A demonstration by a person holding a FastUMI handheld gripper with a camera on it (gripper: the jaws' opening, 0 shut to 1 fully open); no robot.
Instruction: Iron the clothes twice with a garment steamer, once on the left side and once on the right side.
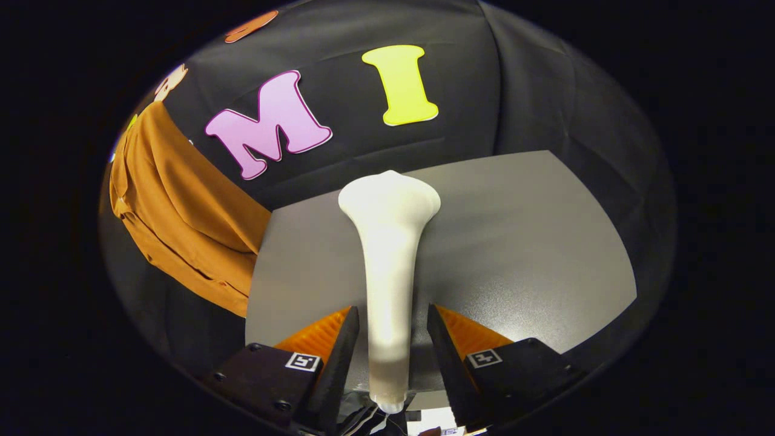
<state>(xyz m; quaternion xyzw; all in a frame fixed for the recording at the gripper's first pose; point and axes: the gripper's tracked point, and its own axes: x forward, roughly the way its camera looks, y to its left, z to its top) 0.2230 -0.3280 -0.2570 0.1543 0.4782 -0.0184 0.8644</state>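
Steamer [387, 254]: flat on desk [545, 242], handle between spread gripper [392, 339] fingers (neither pressing), placed for grasp; garment [181, 212] hangs beyond, unsteamed.

A grey bench [533, 242] with a matte, finely speckled top takes up the near ground, its far edge and right corner standing out against the dark behind. Black cloth [484, 91] forms the booth wall beyond it, hanging in soft vertical folds with a seam running down on the right. Light falls evenly across the bench top, brightest near its middle.
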